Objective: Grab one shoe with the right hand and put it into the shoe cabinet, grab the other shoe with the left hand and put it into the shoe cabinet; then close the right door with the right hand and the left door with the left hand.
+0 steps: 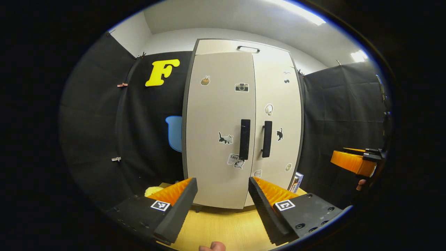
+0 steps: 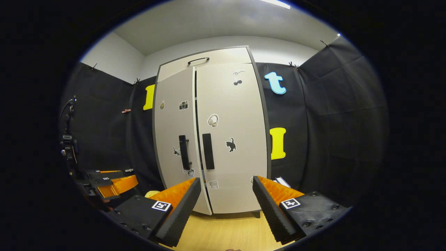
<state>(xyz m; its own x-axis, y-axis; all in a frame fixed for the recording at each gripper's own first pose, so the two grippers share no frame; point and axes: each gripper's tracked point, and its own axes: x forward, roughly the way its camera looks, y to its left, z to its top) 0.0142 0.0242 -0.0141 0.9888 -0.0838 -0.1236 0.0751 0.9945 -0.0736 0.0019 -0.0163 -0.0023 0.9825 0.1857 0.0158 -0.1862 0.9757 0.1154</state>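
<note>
Cabinet (image 1: 240, 122) at 12 o'clock, both doors (image 1: 219, 132) (image 2: 231, 136) look shut or nearly. Shoes presumably inside; cannot confirm. Left gripper (image 1: 223, 204) spread, empty. Right gripper (image 2: 226, 205) spread, empty. Judged the closing stage, nearly finished; next, press any door gap flush.

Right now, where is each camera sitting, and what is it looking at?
Left gripper view: rides the left gripper, open, facing the shoe cabinet straight on; a fingertip shows at the bottom, the right gripper far right.
Right gripper view: rides the right gripper, open, facing the cabinet slightly from the right; the left gripper is low left.
Both share the cabinet's closed doors, black handles and wooden tabletop.
</note>
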